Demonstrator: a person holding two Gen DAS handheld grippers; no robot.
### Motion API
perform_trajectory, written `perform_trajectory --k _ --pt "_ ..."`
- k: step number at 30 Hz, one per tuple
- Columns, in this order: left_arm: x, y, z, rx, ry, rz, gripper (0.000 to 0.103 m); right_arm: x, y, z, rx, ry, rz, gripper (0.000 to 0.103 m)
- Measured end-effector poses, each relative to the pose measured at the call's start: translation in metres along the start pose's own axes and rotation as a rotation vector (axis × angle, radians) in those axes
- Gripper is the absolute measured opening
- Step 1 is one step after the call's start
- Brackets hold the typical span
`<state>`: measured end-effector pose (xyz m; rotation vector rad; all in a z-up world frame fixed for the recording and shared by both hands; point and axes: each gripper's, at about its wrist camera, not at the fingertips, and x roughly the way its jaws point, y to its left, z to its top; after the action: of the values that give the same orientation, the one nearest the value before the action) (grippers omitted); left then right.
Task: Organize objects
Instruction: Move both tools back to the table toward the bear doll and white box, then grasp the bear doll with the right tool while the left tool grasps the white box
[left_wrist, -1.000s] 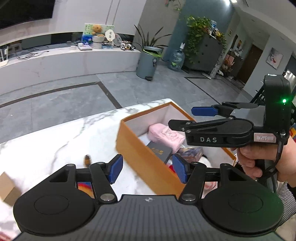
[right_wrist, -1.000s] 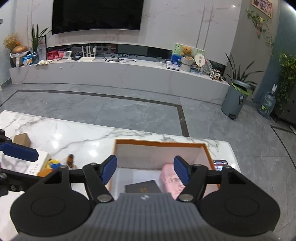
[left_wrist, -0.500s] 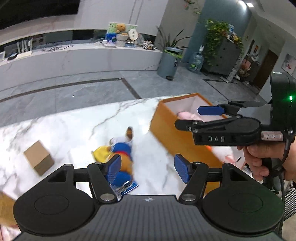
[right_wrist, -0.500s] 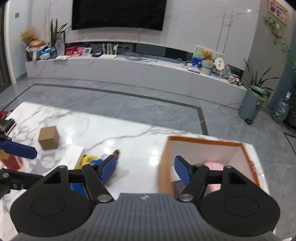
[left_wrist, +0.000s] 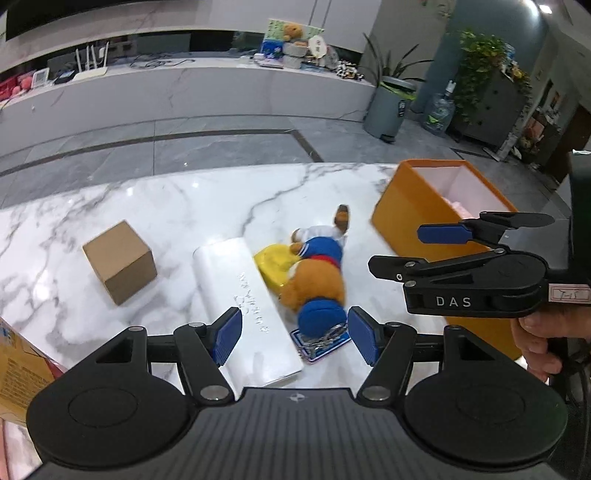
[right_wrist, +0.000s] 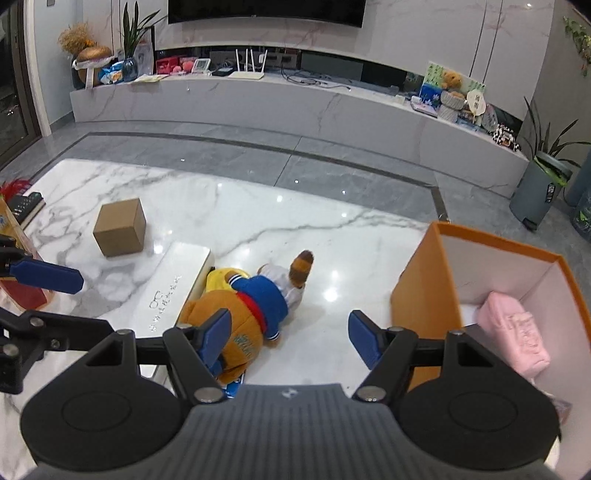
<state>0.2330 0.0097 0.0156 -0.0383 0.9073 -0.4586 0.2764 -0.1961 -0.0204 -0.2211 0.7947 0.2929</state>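
Note:
A plush toy (left_wrist: 314, 280) in orange, blue and yellow lies on the marble table (left_wrist: 166, 206), beside a long white box (left_wrist: 247, 306). It also shows in the right wrist view (right_wrist: 251, 306). My left gripper (left_wrist: 293, 338) is open and empty just above the toy and the white box. My right gripper (right_wrist: 290, 338) is open and empty, between the toy and the orange box (right_wrist: 424, 291); it shows from the side in the left wrist view (left_wrist: 417, 251). The orange box (left_wrist: 402, 214) holds a pink pouch (right_wrist: 513, 332).
A small cardboard cube (left_wrist: 118, 260) stands left of the white box, also seen in the right wrist view (right_wrist: 120, 225). A blue card (left_wrist: 321, 343) lies under the toy. A yellow package (left_wrist: 18, 362) sits at the near left. Floor lies beyond the far table edge.
Both grippers have swung left, away from over the orange box to over the plush toy and white box. Both stayed open and empty.

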Motion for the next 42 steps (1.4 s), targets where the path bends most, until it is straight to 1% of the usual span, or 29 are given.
perform_trajectory --k 3,7,12,15,19,20,21,23,27,30,32,33,35,39,42 --pt "0.009 0.007 -0.005 -0.019 -0.004 0.011 0.075 0.013 0.003 0.001 0.007 0.015 -0.001 0.072" --pt "0.02 0.014 -0.009 -0.05 0.01 0.01 0.075 0.03 0.009 0.004 0.008 0.03 0.002 0.071" --pt "0.031 0.019 -0.013 -0.056 0.02 0.0 0.075 0.048 0.014 0.007 0.048 0.042 0.022 0.071" --pt "0.037 0.021 -0.016 -0.059 0.032 -0.003 0.075 0.058 0.017 0.009 0.083 0.049 0.044 0.075" --pt "0.044 0.02 -0.017 -0.054 0.034 0.001 0.075 0.068 0.02 0.012 0.107 0.052 0.06 0.076" --pt "0.045 0.019 -0.017 -0.054 0.031 0.001 0.077 0.07 0.021 0.012 0.112 0.058 0.068 0.076" --pt "0.045 0.019 -0.018 -0.049 0.022 0.004 0.082 0.073 0.021 0.013 0.12 0.066 0.078 0.076" --pt "0.046 0.017 -0.017 -0.043 0.014 0.005 0.086 0.078 0.021 0.013 0.133 0.085 0.094 0.077" --pt "0.049 0.01 -0.017 -0.002 0.006 0.035 0.09 0.089 0.021 0.009 0.138 0.123 0.107 0.079" --pt "0.048 0.007 -0.019 0.016 -0.002 0.047 0.092 0.089 0.019 0.008 0.134 0.123 0.111 0.076" --pt "0.047 0.006 -0.021 0.022 -0.004 0.061 0.091 0.085 0.018 0.006 0.119 0.124 0.11 0.073" --pt "0.048 0.006 -0.023 0.018 0.004 0.083 0.086 0.083 0.017 0.004 0.109 0.123 0.109 0.072" --pt "0.05 0.01 -0.027 -0.002 0.031 0.117 0.079 0.079 0.015 0.0 0.09 0.124 0.108 0.071" --pt "0.044 0.027 -0.039 -0.108 0.022 0.067 0.078 0.07 0.009 -0.007 0.082 0.131 0.11 0.071" --pt "0.036 0.028 -0.048 -0.108 0.016 0.066 0.077 0.065 0.005 -0.014 0.082 0.136 0.122 0.072"
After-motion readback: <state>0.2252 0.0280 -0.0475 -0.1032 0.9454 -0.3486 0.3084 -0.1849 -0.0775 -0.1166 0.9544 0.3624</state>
